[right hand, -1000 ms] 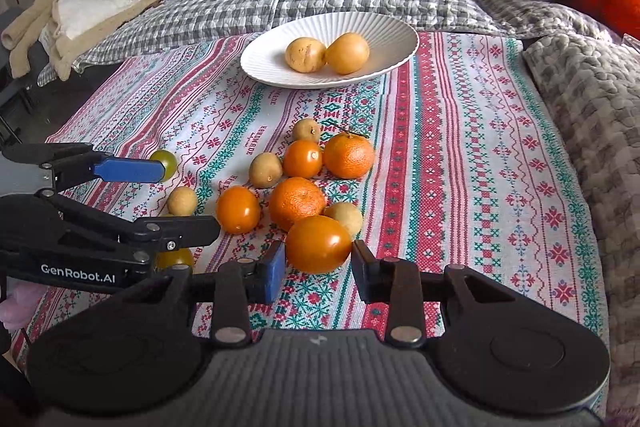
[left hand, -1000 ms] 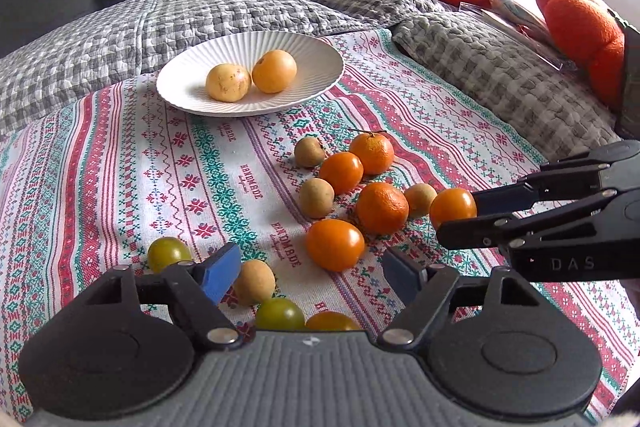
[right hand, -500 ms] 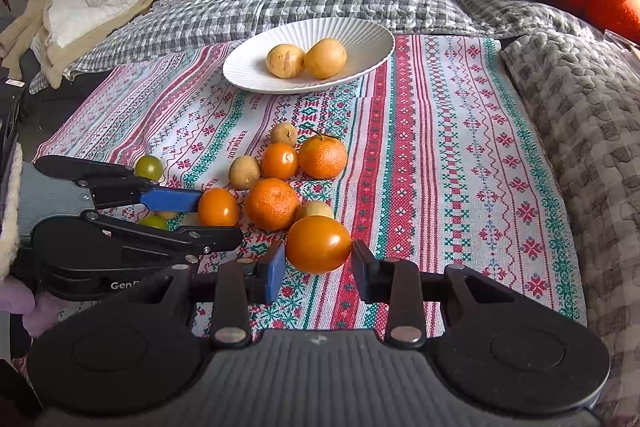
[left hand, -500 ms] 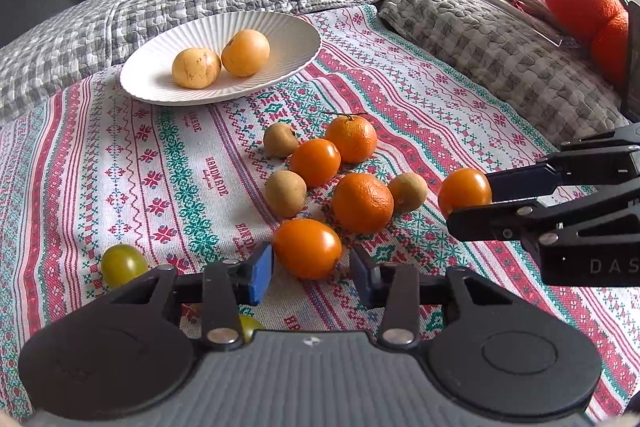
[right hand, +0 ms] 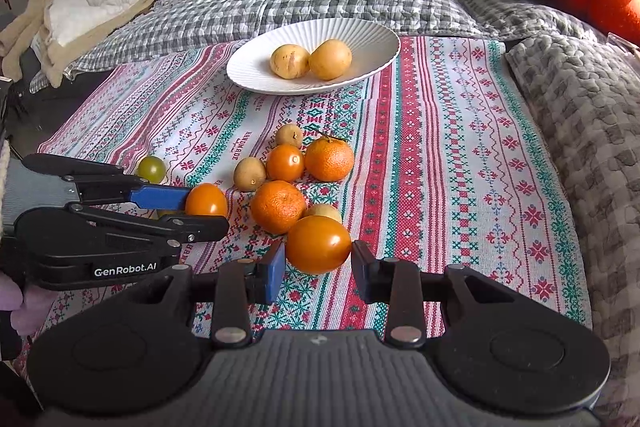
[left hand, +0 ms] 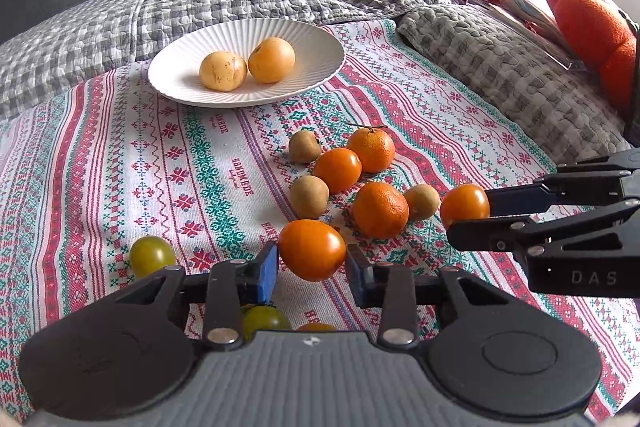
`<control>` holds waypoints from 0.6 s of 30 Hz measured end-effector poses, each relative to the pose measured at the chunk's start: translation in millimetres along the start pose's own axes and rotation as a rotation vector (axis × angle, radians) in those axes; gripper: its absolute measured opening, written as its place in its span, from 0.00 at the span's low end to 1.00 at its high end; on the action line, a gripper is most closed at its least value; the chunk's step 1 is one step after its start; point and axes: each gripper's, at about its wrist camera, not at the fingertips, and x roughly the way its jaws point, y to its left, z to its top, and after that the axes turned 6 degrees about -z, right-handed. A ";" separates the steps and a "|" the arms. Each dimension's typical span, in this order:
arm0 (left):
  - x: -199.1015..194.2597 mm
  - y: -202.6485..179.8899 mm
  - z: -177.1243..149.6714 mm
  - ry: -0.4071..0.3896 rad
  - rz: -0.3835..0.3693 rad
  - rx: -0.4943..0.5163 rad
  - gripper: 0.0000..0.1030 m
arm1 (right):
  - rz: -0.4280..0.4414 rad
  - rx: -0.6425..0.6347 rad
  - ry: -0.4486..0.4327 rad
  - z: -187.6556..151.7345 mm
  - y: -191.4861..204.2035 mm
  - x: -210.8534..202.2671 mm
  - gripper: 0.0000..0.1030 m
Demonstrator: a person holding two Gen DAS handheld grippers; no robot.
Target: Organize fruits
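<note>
Two orange tomatoes now lifted off the cloth (left hand: 100,155), one (left hand: 312,249) clamped in the left gripper (left hand: 312,267), one (right hand: 318,244) in the right gripper (right hand: 318,261), both ready for the far plate (left hand: 320,39).

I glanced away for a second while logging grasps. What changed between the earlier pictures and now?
The left tool swung right, away from the green fruit, and narrowed from wide open onto a smooth orange fruit. The right tool kept gripping its second orange fruit. The plate, its two yellow fruits and the loose pile stayed put.
</note>
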 end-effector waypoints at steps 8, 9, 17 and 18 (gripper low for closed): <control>-13.4 14.7 5.6 -0.057 0.021 -0.077 0.24 | 0.018 0.019 -0.015 2.7 4.8 1.6 0.31; -14.1 15.6 6.3 -0.062 0.024 -0.081 0.24 | 0.020 0.020 -0.015 3.3 5.5 2.5 0.31; -13.2 20.2 27.4 -0.103 0.052 -0.071 0.24 | 0.040 0.038 -0.034 25.9 1.7 9.3 0.31; -12.6 20.3 31.4 -0.108 0.053 -0.061 0.24 | 0.049 0.043 -0.039 32.3 -0.2 10.8 0.31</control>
